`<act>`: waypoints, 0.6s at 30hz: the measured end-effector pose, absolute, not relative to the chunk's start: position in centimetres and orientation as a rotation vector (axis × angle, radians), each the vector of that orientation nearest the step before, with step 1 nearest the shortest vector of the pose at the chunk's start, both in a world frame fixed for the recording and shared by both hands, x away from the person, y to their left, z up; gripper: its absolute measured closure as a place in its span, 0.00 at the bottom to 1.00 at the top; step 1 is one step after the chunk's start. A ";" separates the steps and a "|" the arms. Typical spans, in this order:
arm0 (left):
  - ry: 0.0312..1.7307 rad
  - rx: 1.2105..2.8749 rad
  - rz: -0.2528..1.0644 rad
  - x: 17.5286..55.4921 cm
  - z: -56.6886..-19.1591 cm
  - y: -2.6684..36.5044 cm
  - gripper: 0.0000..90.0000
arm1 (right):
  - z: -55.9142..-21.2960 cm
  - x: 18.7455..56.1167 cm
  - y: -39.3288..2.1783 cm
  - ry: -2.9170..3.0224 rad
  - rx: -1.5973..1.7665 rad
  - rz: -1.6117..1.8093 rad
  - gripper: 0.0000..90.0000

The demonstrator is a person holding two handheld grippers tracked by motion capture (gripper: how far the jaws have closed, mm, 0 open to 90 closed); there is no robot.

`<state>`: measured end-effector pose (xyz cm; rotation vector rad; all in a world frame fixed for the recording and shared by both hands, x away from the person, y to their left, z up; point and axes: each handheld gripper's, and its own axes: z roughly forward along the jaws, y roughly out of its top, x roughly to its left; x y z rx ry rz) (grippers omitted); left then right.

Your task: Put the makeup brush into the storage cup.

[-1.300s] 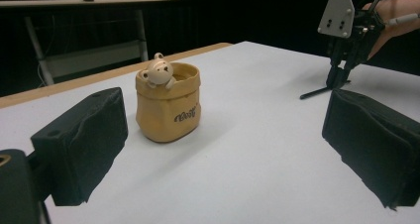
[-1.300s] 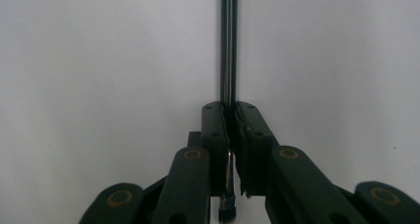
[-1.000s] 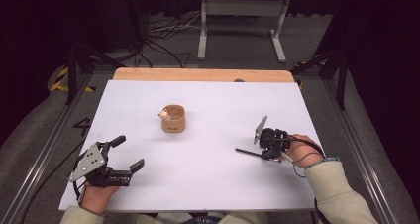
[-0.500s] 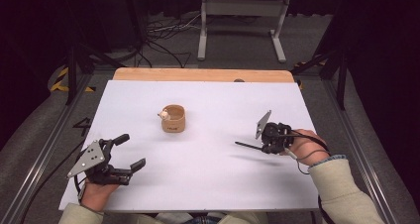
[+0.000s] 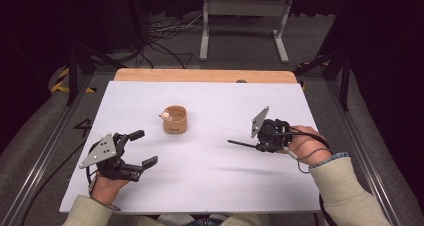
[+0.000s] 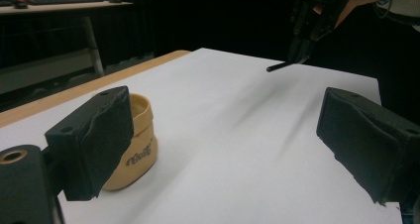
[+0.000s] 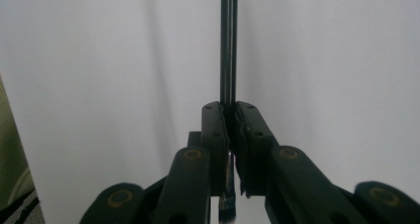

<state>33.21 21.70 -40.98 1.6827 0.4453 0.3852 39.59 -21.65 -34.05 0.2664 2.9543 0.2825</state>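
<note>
Right claw (image 5: 250, 145) is pinching a thin dark brush (image 7: 227, 45) above the white counter (image 5: 210, 181), right of the tan cup (image 5: 175, 120); left claw (image 5: 142, 148), spread, is waiting near-left and should likely steady the cup first

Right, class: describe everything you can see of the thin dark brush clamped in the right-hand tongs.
The brush is a slim, dark, glossy rod, seemingly a paintbrush handle. The right tongs are shut on it near one end; a bristled tip pokes out behind the pads. The long handle juts straight out from the tongs, roughly level, held above the white table without touching it, pointing toward the person's left side.
</note>
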 end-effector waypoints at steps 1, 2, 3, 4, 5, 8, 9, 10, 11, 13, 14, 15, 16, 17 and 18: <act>0.443 1.686 0.376 33.3 -40.9 21.4 0.09 | -33.9 39.5 -21.4 2.956 0.267 0.274 0.93; 0.437 1.689 0.375 33.5 -40.8 21.1 0.09 | -33.9 39.5 -21.4 2.956 0.267 0.274 0.93; 0.431 1.689 0.365 33.6 -40.8 20.8 0.09 | -33.8 39.5 -21.2 2.952 0.248 0.279 0.93; 0.423 1.694 0.355 33.8 -40.7 20.5 0.09 | -33.6 39.5 -20.9 2.957 0.248 0.273 0.93; 0.418 1.696 0.346 33.9 -40.7 20.3 0.08 | -33.4 39.4 -20.6 2.954 0.240 0.271 0.93; 0.405 1.697 0.289 34.3 -40.6 19.6 0.06 | -33.0 39.3 -19.7 2.961 0.191 0.276 0.93; 0.392 1.700 0.277 34.5 -40.6 19.4 0.06 | -33.0 39.3 -19.7 2.961 0.191 0.276 0.93; 0.379 1.701 0.270 34.6 -40.5 19.3 0.06 | -32.8 39.2 -19.2 2.964 0.173 0.272 0.93; 0.374 1.701 0.263 34.7 -40.5 19.1 0.06 | -32.7 39.2 -18.9 2.965 0.163 0.280 0.93; 0.351 1.698 0.247 34.9 -40.3 18.6 0.06 | -32.6 39.1 -18.5 2.965 0.148 0.277 0.93; 0.343 1.699 0.242 35.0 -40.3 18.3 0.06 | -32.5 39.1 -18.3 2.965 0.140 0.275 0.93; 0.335 1.703 0.238 35.1 -40.3 18.2 0.06 | -32.3 39.0 -18.0 2.964 0.130 0.271 0.93; 0.335 1.703 0.238 35.1 -40.3 18.2 0.06 | -32.3 39.0 -17.8 2.967 0.125 0.271 0.93; 0.330 1.700 0.220 35.3 -40.3 17.8 0.06 | -32.2 38.9 -17.5 2.965 0.115 0.273 0.93; 0.328 1.702 0.214 35.4 -40.3 17.7 0.06 | -32.1 38.9 -17.2 2.965 0.107 0.267 0.93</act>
